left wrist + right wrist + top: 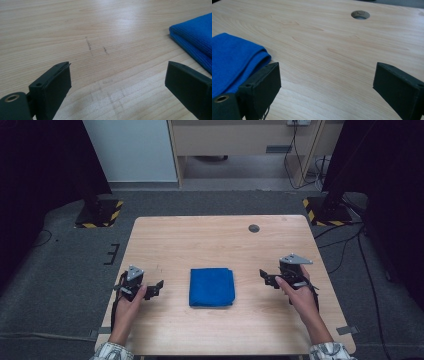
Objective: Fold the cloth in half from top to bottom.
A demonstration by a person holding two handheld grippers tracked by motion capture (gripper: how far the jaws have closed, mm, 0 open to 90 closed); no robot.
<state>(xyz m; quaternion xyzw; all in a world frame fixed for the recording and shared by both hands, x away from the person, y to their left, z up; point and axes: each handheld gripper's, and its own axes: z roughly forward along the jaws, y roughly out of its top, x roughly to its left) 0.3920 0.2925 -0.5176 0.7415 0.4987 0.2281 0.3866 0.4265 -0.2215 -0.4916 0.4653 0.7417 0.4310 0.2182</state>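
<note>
Scene: a wooden table [220, 330] seen from above, with a person's forearms coming in from the near edge.
Cloth: one blue cloth [212, 287], folded into a thick square, lies flat at the middle of the table, between the two claws and touching neither.
Left claw: the left claw [159, 287] rests low over the table just left of the cloth, jaws spread wide, holding nothing; bare wood shows between them in the left gripper view.
Right claw: the right claw [263, 276] sits near the cloth's right side, also wide open and empty.
Step in hand: likely reaching in to take the cloth from both sides.
Doing it well: bring each claw in low and level, slide one jaw under the folded edge, and close on the top layers only if unfolding is meant; grip near the corners so the cloth does not bunch.
Count: one cloth, two claws, two hands, one round hole [254, 228] in the table's far side.
</note>
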